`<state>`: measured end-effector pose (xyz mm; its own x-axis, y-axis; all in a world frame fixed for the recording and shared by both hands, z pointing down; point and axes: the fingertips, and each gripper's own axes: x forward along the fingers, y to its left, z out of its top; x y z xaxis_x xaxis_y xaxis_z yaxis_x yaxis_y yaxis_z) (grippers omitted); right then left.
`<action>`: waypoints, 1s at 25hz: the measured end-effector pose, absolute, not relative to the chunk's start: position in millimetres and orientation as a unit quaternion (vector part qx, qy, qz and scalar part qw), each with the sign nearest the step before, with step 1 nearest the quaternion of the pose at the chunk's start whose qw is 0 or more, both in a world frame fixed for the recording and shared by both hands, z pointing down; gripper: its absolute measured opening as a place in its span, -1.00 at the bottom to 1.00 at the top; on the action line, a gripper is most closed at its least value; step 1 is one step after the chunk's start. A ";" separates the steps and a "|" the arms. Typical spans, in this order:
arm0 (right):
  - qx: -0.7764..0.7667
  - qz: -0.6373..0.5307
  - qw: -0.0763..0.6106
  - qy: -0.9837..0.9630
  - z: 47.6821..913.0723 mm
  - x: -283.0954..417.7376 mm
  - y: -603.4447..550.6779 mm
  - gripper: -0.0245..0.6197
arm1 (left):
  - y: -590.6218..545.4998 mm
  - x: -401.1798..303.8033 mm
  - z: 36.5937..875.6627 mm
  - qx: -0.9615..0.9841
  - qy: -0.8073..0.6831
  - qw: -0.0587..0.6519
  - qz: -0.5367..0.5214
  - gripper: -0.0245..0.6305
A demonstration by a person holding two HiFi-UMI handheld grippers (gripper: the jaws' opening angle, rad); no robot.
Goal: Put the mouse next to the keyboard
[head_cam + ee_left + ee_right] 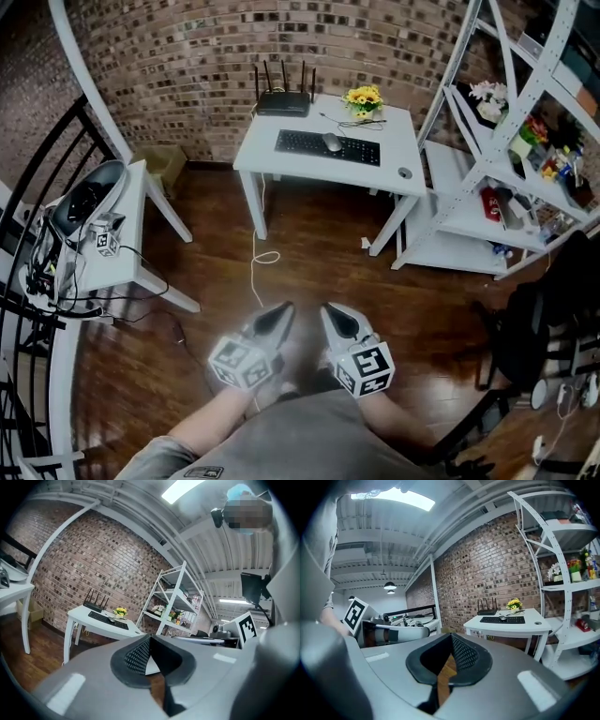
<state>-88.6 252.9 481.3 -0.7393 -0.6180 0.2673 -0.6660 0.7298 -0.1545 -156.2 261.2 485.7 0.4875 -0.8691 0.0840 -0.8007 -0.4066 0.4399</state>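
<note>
The grey mouse [332, 142] rests on top of the black keyboard [327, 147], on a white table [272, 161] at the far side of the room. Both grippers hang low over the wooden floor, close to the person's body and far from the table. My left gripper [279, 317] and right gripper [336, 317] sit side by side, each shut with nothing in it. The left gripper view shows its tips [150, 638] meeting, with the keyboard [108, 620] and mouse [111, 618] small in the distance. From the right gripper [451, 637] I see the mouse [502, 617] on the keyboard [492, 620].
A black router [283, 103], yellow flowers [364, 98] and a small round object [405, 172] share the table. A white shelf rack [497, 141] stands to the right and a black chair [544, 319] nearer. A side table with equipment [112, 234] is left. A white cable [258, 272] lies on the floor.
</note>
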 end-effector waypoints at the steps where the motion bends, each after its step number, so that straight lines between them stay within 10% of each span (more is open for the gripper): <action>1: 0.349 0.121 0.099 -0.924 481.8 -87.5 247.6 -0.89 | 255.6 -155.1 486.2 0.836 -0.498 0.217 -0.079 -0.93; 25: 0.344 0.116 0.079 -0.928 479.6 -51.9 7.0 -0.89 | 12.8 -126.3 480.2 0.829 -0.517 0.203 -0.067 -0.93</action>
<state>-51.9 7.0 479.6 -0.7505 -0.6209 0.2264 -0.6575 0.7362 -0.1603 -126.3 12.8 480.2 0.4572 -0.8839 0.0981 -0.8294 -0.3840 0.4057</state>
